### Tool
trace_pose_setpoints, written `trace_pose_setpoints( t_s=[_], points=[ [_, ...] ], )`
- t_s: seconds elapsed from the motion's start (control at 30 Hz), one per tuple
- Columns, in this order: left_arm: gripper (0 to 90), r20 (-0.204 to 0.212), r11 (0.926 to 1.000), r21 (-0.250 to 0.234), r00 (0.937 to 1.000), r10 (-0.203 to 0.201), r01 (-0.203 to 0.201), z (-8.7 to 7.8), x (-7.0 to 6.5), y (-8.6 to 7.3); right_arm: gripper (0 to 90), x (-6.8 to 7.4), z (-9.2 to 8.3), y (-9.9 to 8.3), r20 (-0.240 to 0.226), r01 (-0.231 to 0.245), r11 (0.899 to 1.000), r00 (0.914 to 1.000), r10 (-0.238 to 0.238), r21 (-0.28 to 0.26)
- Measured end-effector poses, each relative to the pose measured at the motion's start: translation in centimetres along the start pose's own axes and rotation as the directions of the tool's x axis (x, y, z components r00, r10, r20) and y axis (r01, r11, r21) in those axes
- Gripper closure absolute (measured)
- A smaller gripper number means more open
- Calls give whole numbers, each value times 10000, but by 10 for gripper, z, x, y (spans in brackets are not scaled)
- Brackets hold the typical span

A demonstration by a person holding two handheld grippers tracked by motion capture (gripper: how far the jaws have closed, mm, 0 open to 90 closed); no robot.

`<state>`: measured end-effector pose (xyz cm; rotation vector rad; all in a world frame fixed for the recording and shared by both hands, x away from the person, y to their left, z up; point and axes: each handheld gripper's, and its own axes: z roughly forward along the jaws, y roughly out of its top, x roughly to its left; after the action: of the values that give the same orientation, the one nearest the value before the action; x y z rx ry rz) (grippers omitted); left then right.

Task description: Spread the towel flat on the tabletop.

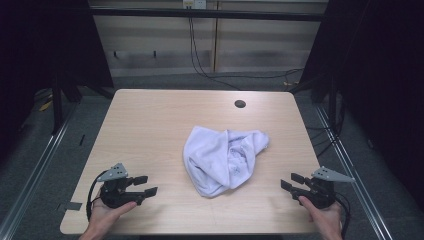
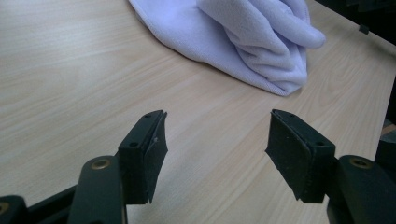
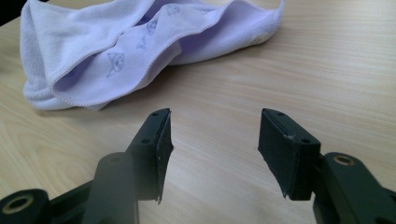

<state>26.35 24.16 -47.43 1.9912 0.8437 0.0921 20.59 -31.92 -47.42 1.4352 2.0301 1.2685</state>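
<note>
High view first: a crumpled pale lilac towel (image 1: 225, 159) lies near the middle of the wooden desk (image 1: 150, 125), a little toward 4 o'clock from its centre. The left gripper (image 1: 145, 185) sits at about 7 o'clock of the desk, held in a hand (image 1: 107, 214) that comes in from the bottom edge, and the right gripper (image 1: 292, 182) sits at about 5 o'clock; both point inward at the towel and stand well apart from it. A round dark hole (image 1: 240, 104) marks the desk at about 1 o'clock. Left gripper view next: the fingers (image 2: 142, 154) are released, spread wide with bare desk between them, and the towel (image 2: 243, 37) lies ahead at 12 to 1 o'clock, untouched. Right gripper view last: its fingers (image 3: 152, 149) are likewise released and grasp nothing, and the towel (image 3: 130, 51) lies ahead toward 11 o'clock, its stitched hem and small printed figures showing.
</note>
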Motion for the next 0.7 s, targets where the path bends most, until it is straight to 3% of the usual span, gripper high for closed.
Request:
trace_pose_setpoints(
  t_s=[0.1,0.4,0.47,0.53,0.57,0.7],
  points=[
    [367,45,9999,114,10000,79,-80,4,-1,1,404,2,2,-1,-97,-126,9997,9999,128,227],
    [349,-177,9984,-316,9987,-469,463,6,8,9,405,14,15,5,-677,282,9980,9974,-243,571],
    [360,-142,9977,-483,9987,-489,481,11,8,15,406,31,19,10,-1044,654,9967,9927,-600,485],
    [381,-56,9978,-519,9992,-405,401,14,6,20,405,36,21,12,-1107,737,9961,9915,-679,489],
    [382,34,9981,-554,9997,-248,250,20,2,26,400,47,26,15,-1225,1094,9924,9872,-1019,567],
    [393,441,9983,-588,9990,63,-37,38,-8,41,394,60,35,26,-1445,1501,9877,9792,-1423,446]
  ],
)
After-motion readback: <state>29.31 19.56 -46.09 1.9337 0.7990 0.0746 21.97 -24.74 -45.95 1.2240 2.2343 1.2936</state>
